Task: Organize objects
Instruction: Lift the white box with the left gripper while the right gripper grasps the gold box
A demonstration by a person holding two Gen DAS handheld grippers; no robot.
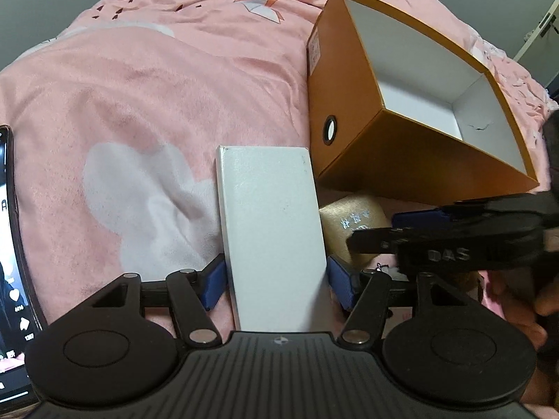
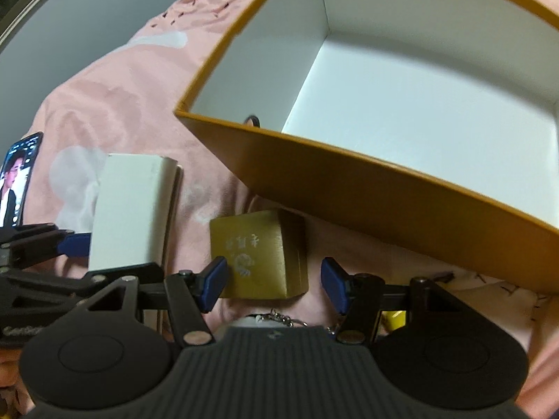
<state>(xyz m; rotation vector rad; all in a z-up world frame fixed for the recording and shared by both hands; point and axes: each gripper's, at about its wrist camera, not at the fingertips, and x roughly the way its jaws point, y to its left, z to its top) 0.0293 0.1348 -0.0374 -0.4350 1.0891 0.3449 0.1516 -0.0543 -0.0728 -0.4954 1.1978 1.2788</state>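
Observation:
My left gripper [image 1: 276, 279] is shut on a flat white box [image 1: 272, 230], its blue pads pressed on both long sides; the box also shows in the right wrist view [image 2: 132, 209]. An orange box [image 1: 401, 104] with a white empty inside stands open just right of it [image 2: 367, 188]. My right gripper [image 2: 274, 281] is open around a small gold box [image 2: 258, 255] lying on the pink blanket below the orange box; the left pad touches it, the right pad stands apart. The gold box also shows in the left wrist view [image 1: 353, 220].
A pink blanket [image 1: 139, 87] with white shapes covers the bed. A phone [image 1: 14, 262] with a lit screen lies at the left [image 2: 17, 178]. A keychain [image 2: 279, 316] and a yellow item [image 2: 394, 317] lie under the right gripper.

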